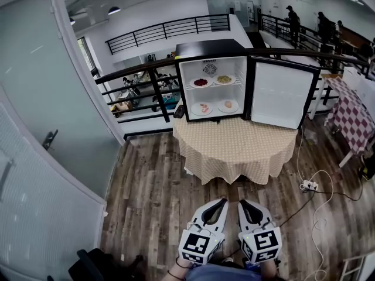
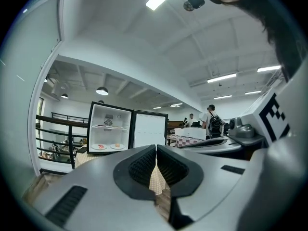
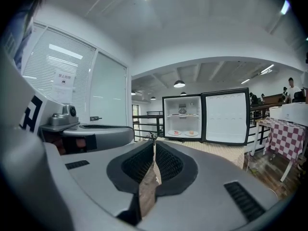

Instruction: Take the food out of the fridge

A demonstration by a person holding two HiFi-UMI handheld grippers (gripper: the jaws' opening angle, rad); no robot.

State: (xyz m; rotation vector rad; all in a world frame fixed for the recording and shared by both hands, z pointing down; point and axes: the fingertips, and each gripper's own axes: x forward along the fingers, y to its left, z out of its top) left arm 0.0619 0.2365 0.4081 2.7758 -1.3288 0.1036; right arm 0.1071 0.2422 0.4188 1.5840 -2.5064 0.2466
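Well ahead of R claw (image 1: 245, 204): food (image 1: 201, 82)

the left gripper (image 2: 156, 148) has its fingers (image 2: 142, 167) closed tip to tip, nothing between them. beyond the fingers and to their left, a fridge (image 2: 109, 129) stands open on a cloth-covered worktop (image 2: 81, 159), its door (image 2: 150, 130) swung right. two plates of food (image 2: 100, 147) sit on its lower level.
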